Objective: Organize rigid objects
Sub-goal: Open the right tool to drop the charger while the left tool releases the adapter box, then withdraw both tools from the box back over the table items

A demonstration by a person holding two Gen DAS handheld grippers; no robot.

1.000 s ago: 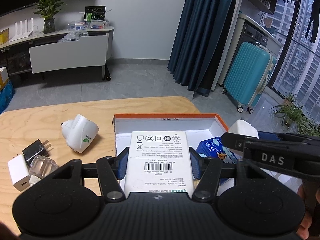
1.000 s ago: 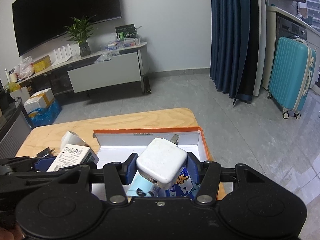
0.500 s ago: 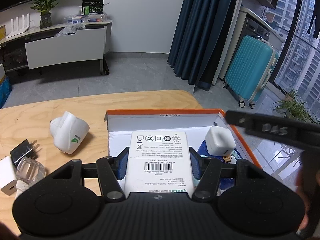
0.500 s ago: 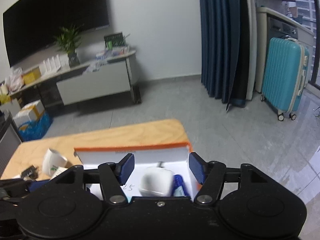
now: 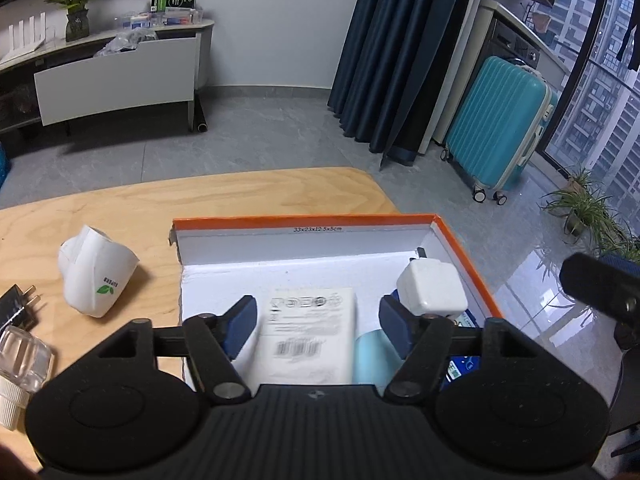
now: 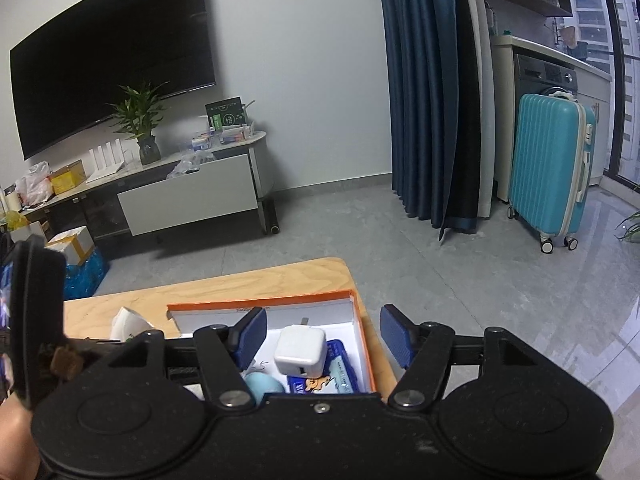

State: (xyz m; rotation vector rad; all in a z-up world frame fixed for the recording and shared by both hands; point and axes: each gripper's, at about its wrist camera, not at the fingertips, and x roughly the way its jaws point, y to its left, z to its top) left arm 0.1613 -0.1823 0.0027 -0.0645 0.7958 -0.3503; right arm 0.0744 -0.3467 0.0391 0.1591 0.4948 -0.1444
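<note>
In the left wrist view my left gripper [image 5: 318, 320] hangs over the orange-rimmed white box [image 5: 304, 220]. Its jaws are opening. A white adapter carton with a barcode [image 5: 308, 336] lies blurred between the pads, clear of both. A white charger cube [image 5: 432, 284] rests at the box's right side, on a blue packet [image 5: 460, 364]. In the right wrist view my right gripper [image 6: 324, 332] is raised above the box [image 6: 260, 304]. Its jaws are opening, with nothing gripped. The charger cube [image 6: 300, 350] sits below them.
On the wooden table [image 5: 240, 192] left of the box lie a white plug-in device with a green leaf [image 5: 96, 276], a black charger [image 5: 16, 308] and a clear bottle [image 5: 20, 356]. A pale blue object [image 5: 372, 356] is in the box. The table's right edge runs just past the box.
My left gripper opened and let the carton drop into the box. My right gripper released the charger cube into the box, then lifted and drew back.
</note>
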